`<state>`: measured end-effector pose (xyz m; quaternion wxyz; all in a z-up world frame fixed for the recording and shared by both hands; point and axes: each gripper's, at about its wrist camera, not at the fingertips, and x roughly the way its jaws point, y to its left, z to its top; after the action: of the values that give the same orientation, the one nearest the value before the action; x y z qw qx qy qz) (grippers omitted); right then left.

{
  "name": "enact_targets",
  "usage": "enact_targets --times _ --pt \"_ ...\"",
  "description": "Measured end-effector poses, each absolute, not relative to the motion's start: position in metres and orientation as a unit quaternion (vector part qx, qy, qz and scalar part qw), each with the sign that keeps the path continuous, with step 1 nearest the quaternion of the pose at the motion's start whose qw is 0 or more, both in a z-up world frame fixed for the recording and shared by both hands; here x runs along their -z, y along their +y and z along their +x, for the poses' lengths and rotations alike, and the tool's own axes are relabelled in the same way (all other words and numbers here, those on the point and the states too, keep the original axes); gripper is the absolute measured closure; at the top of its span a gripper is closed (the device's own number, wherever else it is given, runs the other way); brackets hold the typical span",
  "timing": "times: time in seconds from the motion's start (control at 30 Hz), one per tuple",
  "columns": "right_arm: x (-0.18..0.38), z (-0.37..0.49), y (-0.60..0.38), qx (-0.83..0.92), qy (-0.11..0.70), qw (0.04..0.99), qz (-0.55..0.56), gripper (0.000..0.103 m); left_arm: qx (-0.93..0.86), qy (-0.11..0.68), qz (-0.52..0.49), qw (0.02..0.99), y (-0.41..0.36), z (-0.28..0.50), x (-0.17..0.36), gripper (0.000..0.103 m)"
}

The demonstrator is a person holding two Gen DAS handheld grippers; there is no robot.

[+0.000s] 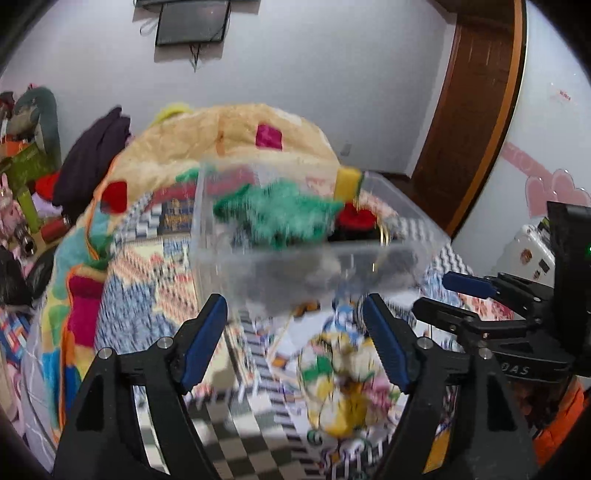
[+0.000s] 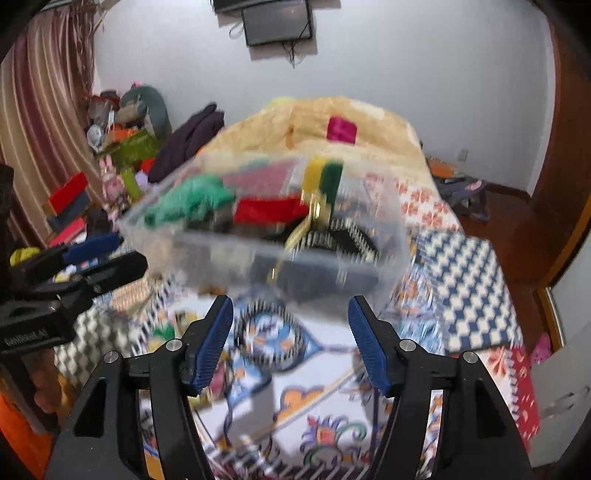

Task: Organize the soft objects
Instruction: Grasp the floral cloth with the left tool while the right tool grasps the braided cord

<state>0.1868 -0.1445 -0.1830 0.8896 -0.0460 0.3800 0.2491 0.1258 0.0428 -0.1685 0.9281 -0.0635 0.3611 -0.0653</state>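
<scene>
A clear plastic bin [image 1: 236,266] stands on the patterned bed, also seen in the right wrist view [image 2: 369,266]. It holds a green fluffy cloth [image 1: 280,218] [image 2: 188,201], a red cloth [image 1: 356,219] [image 2: 269,210], a yellow and green sponge [image 1: 349,182] [image 2: 323,177] and dark items. My left gripper [image 1: 295,325] is open and empty just short of the bin's near wall. My right gripper [image 2: 291,325] is open and empty, also in front of the bin. A small yellow, green and white soft object [image 1: 343,384] lies on the bed below the left gripper. Both views are motion-blurred.
A big beige plush blanket [image 1: 229,136] is heaped behind the bin. Dark clothes [image 1: 92,155] and clutter lie at the left. A blue-white checkered cloth [image 2: 469,280] covers the bed's right side. A wooden door [image 1: 476,103] and wall screen [image 2: 277,22] are behind.
</scene>
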Motion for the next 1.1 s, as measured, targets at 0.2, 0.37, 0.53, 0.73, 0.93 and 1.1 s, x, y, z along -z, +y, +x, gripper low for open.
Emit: enact_targets --times 0.2,0.37,0.53,0.73,0.93,1.1 --pt "0.207 0.196 -0.135 -0.267 0.42 0.866 -0.039 0.042 0.072 0.405 -0.07 0.909 0.038 0.118 0.199 0.028" --pt "0.215 0.197 -0.128 -0.27 0.433 0.859 -0.044 0.054 0.076 0.423 -0.065 0.901 0.03 0.117 0.211 0.041" --pt "0.214 0.193 -0.124 -0.273 0.43 0.859 -0.049 0.076 0.075 0.421 -0.055 0.902 0.025 0.119 0.213 0.067" --pt "0.212 0.19 -0.127 -0.276 0.419 0.864 -0.044 0.09 0.081 0.416 -0.059 0.904 0.027 0.117 0.211 0.097" --pt "0.197 0.18 -0.139 -0.283 0.392 0.874 -0.04 0.091 0.079 0.385 -0.059 0.918 0.031 0.107 0.191 0.099" --pt "0.179 0.172 -0.145 -0.286 0.366 0.885 -0.039 0.091 0.078 0.353 -0.06 0.93 0.032 0.1 0.167 0.099"
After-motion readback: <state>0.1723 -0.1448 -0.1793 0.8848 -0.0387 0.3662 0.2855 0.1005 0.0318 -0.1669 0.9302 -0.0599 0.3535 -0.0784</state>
